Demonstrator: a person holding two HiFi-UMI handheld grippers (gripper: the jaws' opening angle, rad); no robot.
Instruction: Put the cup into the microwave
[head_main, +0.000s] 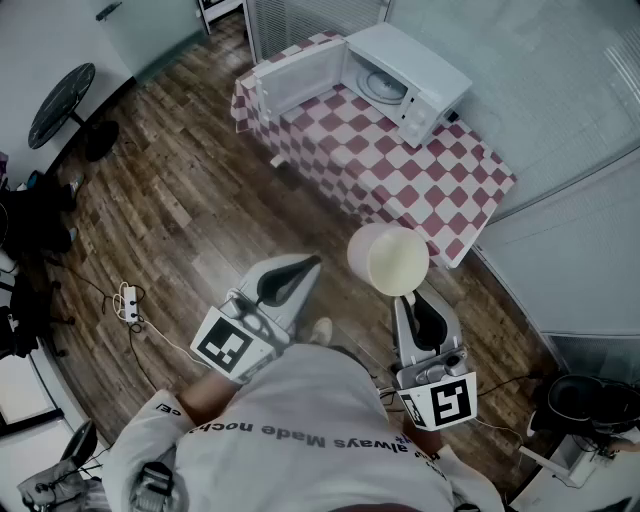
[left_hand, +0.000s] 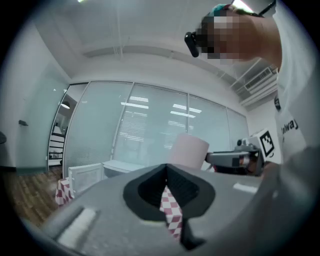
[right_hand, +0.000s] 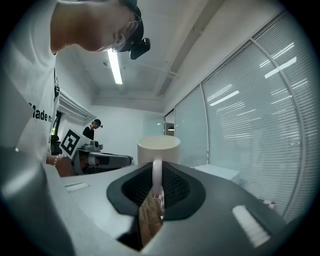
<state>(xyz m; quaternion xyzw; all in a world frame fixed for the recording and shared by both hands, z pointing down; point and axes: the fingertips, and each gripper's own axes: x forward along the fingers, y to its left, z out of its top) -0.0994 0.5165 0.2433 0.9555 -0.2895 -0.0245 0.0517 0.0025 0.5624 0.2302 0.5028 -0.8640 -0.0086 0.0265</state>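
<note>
Cup (head_main: 388, 258): handle pinched in right gripper (head_main: 410, 300). Left gripper (head_main: 312, 265): jaws together, empty. Microwave (head_main: 425, 72): door open, well apart. Step: carrying; next, likely approach, insert.

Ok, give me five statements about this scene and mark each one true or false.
1. The right gripper is shut on the handle of the cream ceramic cup. True.
2. The boxy white microwave has its door open. True.
3. The cup sits inside the microwave. False: the right gripper holds it up outside the microwave.
4. The left gripper carries a spoon. False: its jaws are together with nothing between them.
5. The table wears a plain blue cloth. False: it is a red-and-white checked tablecloth.
</note>
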